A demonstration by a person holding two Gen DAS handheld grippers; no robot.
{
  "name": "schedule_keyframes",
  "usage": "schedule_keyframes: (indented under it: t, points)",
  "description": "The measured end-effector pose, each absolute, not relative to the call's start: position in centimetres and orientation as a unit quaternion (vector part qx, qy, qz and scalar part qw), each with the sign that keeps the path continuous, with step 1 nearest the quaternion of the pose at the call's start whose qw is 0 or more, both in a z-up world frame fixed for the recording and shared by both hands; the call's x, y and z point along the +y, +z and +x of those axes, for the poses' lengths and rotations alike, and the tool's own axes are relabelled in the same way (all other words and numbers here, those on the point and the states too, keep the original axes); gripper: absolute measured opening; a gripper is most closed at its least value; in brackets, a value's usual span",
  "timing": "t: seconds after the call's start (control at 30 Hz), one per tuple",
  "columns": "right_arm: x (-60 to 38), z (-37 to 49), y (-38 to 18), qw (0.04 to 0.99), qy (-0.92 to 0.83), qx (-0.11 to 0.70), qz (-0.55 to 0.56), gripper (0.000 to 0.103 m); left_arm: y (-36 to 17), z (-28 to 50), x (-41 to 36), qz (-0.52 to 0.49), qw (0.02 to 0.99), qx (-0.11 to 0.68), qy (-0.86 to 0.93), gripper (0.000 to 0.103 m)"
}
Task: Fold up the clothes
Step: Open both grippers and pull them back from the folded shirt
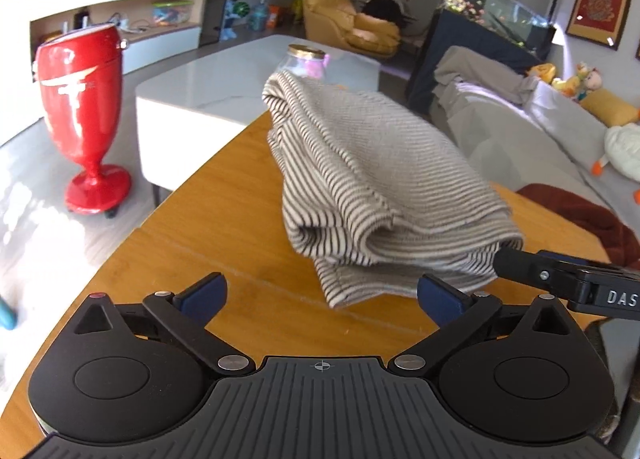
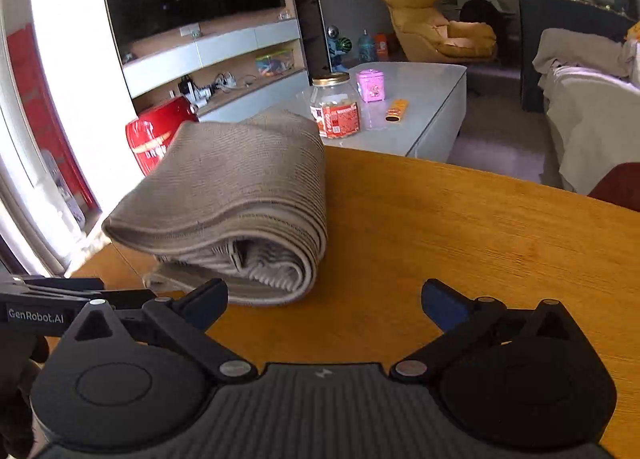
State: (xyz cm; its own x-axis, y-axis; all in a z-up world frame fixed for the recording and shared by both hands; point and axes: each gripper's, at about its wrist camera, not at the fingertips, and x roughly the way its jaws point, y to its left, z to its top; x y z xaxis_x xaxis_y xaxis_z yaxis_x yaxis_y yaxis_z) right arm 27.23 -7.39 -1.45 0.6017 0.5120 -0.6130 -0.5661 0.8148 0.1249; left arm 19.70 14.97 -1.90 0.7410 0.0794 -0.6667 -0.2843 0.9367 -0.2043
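Holding both units above the wooden table (image 1: 208,227). My left hand-held gripper (image 1: 322,295) has its jaws spread wide, nothing between the pads; the folded striped garment (image 1: 372,187) lies just ahead of it. My right hand-held gripper (image 2: 325,299) also gapes empty, the garment (image 2: 236,195) lying ahead and to its left, near its left finger.
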Motion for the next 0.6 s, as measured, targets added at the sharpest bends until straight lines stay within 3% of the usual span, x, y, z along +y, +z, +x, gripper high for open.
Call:
schedule_keyframes:
  t: [0.17, 0.6]
  points:
    - [-8.7, 25.3, -2.3, 0.906, 0.240, 0.326, -0.124, 0.103, -2.8, 18.2, 11.6, -0.085, 0.912, 0.366, 0.162, 0.103]
    - [-10.6, 25.9, -3.5, 0.907, 0.247, 0.331, -0.089, 0.103, -2.7, 16.9, 7.7, -0.088, 0.902, 0.331, 0.262, 0.103]
